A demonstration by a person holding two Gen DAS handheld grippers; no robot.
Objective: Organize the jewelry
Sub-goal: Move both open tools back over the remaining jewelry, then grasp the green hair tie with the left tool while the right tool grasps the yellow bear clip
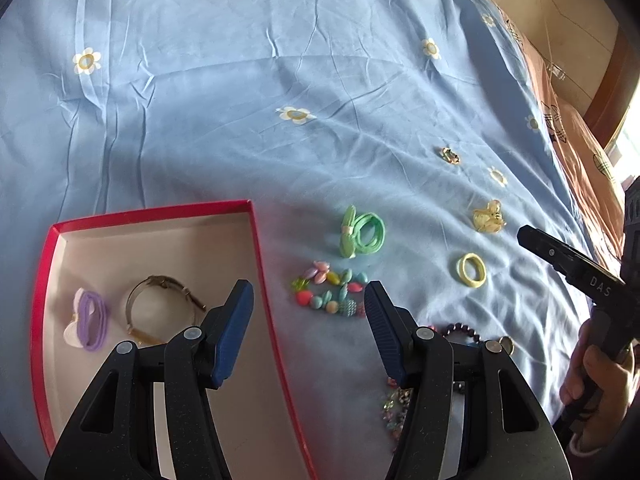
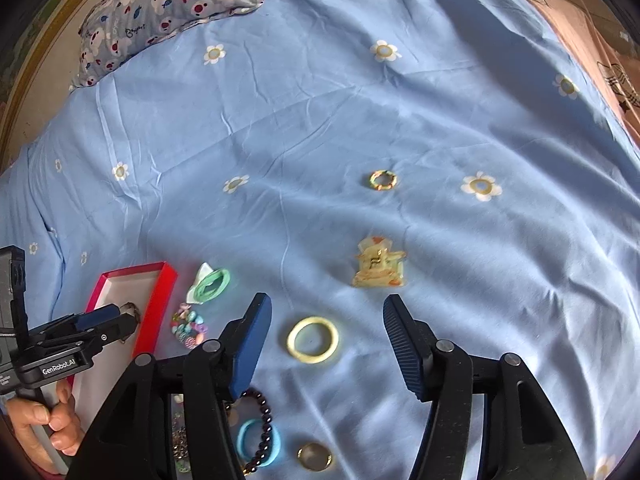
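A red box (image 1: 256,240) with a white inside lies on the blue bedsheet and holds a purple hair tie (image 1: 94,320) and a metal watch (image 1: 160,308). My left gripper (image 1: 308,304) is open and empty, straddling the box's right edge, just short of a colourful bead bracelet (image 1: 330,290). A green hair tie (image 1: 362,232) lies beyond it. My right gripper (image 2: 326,320) is open and empty, its fingers either side of a yellow hair ring (image 2: 313,339). A yellow hair clip (image 2: 378,264) and a small ring (image 2: 383,180) lie farther off.
Near my right gripper's base lie a dark bead bracelet (image 2: 260,420), a blue hair ring (image 2: 276,446) and a gold ring (image 2: 315,456). A patterned pillow (image 2: 160,4) sits at the bed's far left. A sparkly chain (image 1: 394,408) lies under my left gripper.
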